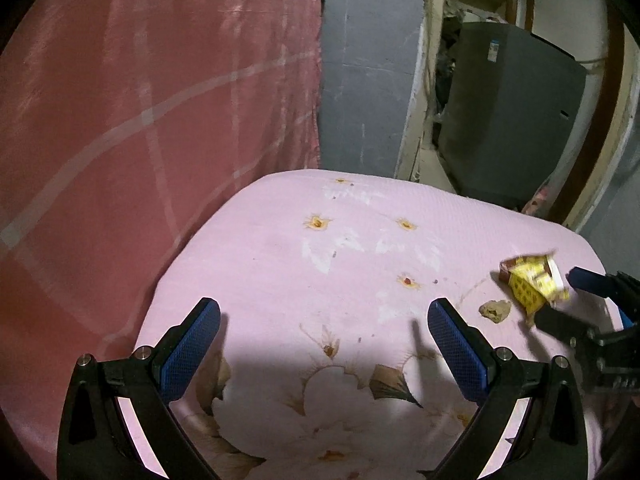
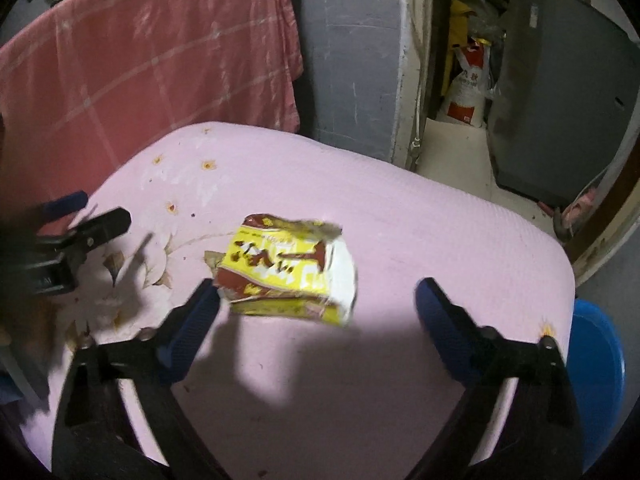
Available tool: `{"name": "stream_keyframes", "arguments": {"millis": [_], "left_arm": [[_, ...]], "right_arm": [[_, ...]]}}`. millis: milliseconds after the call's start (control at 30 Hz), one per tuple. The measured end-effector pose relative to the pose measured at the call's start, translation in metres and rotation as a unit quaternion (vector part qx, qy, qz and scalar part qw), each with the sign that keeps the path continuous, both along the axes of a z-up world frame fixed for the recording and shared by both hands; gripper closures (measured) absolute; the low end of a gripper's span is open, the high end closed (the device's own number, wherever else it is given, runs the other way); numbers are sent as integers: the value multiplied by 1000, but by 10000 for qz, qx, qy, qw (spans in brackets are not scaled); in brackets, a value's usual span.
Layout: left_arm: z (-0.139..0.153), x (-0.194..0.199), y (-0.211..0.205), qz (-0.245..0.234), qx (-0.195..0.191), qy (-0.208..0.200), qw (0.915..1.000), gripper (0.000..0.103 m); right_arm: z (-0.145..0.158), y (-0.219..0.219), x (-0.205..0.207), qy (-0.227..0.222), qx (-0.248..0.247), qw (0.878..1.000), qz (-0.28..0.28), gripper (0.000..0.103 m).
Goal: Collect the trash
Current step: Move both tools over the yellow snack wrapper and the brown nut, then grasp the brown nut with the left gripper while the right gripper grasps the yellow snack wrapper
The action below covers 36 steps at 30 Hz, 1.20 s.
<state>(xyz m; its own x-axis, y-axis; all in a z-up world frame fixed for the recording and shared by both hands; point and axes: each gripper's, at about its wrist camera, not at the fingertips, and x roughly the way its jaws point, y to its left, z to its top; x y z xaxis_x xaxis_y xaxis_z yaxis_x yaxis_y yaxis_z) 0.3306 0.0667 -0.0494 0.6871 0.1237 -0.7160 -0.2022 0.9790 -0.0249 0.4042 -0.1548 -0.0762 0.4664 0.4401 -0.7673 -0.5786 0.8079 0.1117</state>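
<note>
Between the spread jaws of the left gripper [image 1: 324, 312] lies only the pink flowered cloth [image 1: 360, 240] covering the worktop; those jaws stand wide apart and grasp nothing. Left of them a red checked blanket [image 1: 140, 100] hangs down behind the worktop's edge. Right of the left jaws, a small brownish crumb [image 1: 495, 311] rests on the cloth, and just beyond it sits a crumpled yellow and red wrapper [image 1: 532, 282], with the right gripper [image 1: 560, 292] reaching in from the right edge of that view.

Seen from the right wrist, the right gripper [image 2: 318, 292] also has its jaws wide apart. The wrapper [image 2: 288, 264] sits between them, close against the blue pad of the left-hand finger [image 2: 192, 320] and well apart from the right-hand one; whether it touches that pad cannot be told, and the picture is blurred there. Nothing is clamped. Farther left in this view the left gripper [image 2: 96, 216] hovers over the cloth [image 2: 440, 240]. Right of the right jaws, a blue tub [image 2: 596, 368] shows past the worktop's edge.
</note>
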Motion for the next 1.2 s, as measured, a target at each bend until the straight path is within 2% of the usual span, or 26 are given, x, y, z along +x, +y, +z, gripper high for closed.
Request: {"name": "stream_keyframes", "arguments": {"millis": [367,600,667,767,833,933,1067,1133,1200], "left_arm": [[-2,5,-31,-758,100,158,9969,1],[-6,14,-62,-1425,324,253,9889,2],[-8,17,-70,-1581,383,270,9863,6],[-11,22,-85,-1831,507,356,9811,18],[-14,25,-91,-1957,556,431,9781,32],[-18,29,-97,-2084,566,572,9747,47],[-19,31,-100,-2185,481,622,9727,61],[-20,32,-103,-2225,484,655,9715,77],[-19,35,-104,-2260,522,689,9703,81]], "right_arm": [[2,-21,9,202,330,9992,-98,44],[4,-43,15,273,523,9977,-345,46],[4,-49,17,293,578,9971,-405,46],[5,-55,19,329,679,9960,-478,46],[5,-58,20,351,739,9954,-504,45],[5,-61,21,372,802,9946,-545,45],[5,-60,22,371,823,9943,-573,45],[5,-61,22,355,833,9941,-599,45],[6,-61,22,349,863,9936,-632,45]]}}
